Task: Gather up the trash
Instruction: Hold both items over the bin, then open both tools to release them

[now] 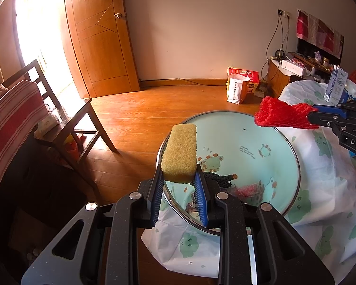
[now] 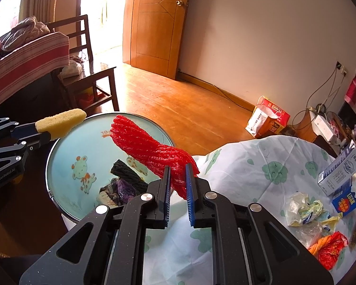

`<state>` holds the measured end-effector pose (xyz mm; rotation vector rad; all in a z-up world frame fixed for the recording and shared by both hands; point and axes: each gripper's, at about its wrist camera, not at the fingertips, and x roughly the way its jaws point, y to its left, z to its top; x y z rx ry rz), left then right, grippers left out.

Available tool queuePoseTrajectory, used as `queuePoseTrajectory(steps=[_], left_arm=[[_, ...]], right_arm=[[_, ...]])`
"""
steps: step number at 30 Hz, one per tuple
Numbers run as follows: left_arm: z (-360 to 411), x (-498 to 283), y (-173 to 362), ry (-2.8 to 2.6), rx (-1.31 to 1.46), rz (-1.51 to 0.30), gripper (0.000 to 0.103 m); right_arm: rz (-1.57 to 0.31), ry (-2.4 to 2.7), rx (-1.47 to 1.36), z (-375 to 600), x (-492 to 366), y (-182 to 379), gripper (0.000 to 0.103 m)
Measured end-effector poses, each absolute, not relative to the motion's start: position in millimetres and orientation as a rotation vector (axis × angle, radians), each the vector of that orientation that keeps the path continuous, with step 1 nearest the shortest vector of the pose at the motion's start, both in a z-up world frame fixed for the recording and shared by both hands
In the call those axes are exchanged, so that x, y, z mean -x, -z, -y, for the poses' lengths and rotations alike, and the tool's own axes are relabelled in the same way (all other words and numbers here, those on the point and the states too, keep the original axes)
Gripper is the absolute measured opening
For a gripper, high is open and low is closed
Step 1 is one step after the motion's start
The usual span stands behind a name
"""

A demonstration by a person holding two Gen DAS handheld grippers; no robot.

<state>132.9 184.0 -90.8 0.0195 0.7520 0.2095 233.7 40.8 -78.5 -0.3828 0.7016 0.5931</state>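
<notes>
My left gripper (image 1: 179, 174) is shut on a yellow sponge (image 1: 180, 152) and holds it over the near-left rim of a round pale-green cartoon bin (image 1: 287, 142). My right gripper (image 2: 178, 169) is shut on a red foam net (image 2: 149, 144) and holds it above the same bin (image 2: 59, 147). The net also shows in the left wrist view (image 1: 282, 115), at the bin's far right. A dark green net (image 2: 128, 174) and crumpled wrappers lie inside the bin.
A table with a white frog-print cloth (image 2: 261, 166) carries crumpled wrappers (image 2: 306, 211), an orange-red bag (image 2: 330, 249) and a milk carton (image 2: 341, 171). A wooden chair (image 1: 76, 123) stands left of the bin. A paper bag (image 1: 237, 89) sits on the wood floor.
</notes>
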Motion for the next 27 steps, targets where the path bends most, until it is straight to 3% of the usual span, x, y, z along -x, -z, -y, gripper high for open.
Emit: queuePoseTrajectory(steps=[27], left_arm=[[-184.5,-130.8,87.1,-0.203,-0.010,-0.743,0.027]], right_arm=[[-0.697,-0.609,0.392,-48.5,-231.8,77.1,0.013]])
